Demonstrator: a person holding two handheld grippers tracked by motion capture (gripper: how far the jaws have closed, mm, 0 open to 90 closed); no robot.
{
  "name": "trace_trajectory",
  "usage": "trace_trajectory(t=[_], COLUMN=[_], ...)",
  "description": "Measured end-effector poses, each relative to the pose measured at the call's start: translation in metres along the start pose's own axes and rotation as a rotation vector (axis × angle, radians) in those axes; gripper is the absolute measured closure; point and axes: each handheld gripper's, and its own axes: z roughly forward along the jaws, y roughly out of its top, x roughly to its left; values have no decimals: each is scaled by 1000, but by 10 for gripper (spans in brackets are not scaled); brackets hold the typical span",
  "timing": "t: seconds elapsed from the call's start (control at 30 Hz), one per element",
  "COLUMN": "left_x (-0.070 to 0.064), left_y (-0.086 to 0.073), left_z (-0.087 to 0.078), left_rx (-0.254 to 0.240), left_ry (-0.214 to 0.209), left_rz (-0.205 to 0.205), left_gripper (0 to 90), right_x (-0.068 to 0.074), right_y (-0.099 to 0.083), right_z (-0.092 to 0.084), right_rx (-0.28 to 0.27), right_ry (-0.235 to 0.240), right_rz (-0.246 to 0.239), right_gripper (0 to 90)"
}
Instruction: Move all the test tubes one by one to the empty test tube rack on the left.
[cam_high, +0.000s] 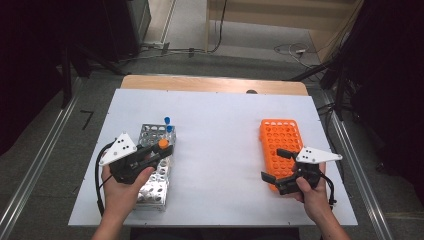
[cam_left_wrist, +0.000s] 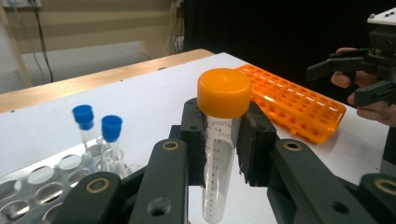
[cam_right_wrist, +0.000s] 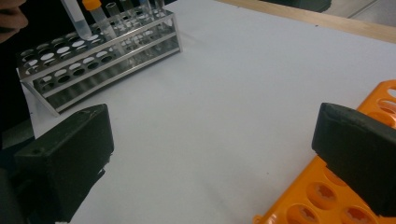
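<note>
Tube: orange-capped tube (cam_left_wrist: 223, 140) stands upright in the left gripper view — long axis vertical, cap up, above the metal rack (cam_high: 156, 170).
Left gripper (cam_high: 161, 148): pinching the tube just under its cap, jaws aimed toward two o'clock in the high view.
Right gripper (cam_high: 274, 165): jaws spread wide, nothing between them — at the orange rack's (cam_high: 281, 136) near end, pointing about ten o'clock.
Blue-capped tubes (cam_left_wrist: 100, 128): upright at the metal rack's far end.
</note>
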Motion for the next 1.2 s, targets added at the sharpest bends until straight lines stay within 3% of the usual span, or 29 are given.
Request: trace_trajectory(t=[0.6, 0.97, 1.2], left_x=[9, 5, -2], left_y=[-17, -23, -26], left_z=[-5, -3, -8], left_rx=[15, 16, 23], left_ry=[149, 170, 211], left_rz=[-6, -3, -1], left_gripper=[748, 745, 740], right_x=[-29, -32, -34], right_y=[-12, -14, -15], right_z=[-20, -21, -23], right_rx=[-13, -10, -12], right_ry=[-76, -88, -94], right_rz=[53, 62, 68], right_gripper=[0, 0, 0])
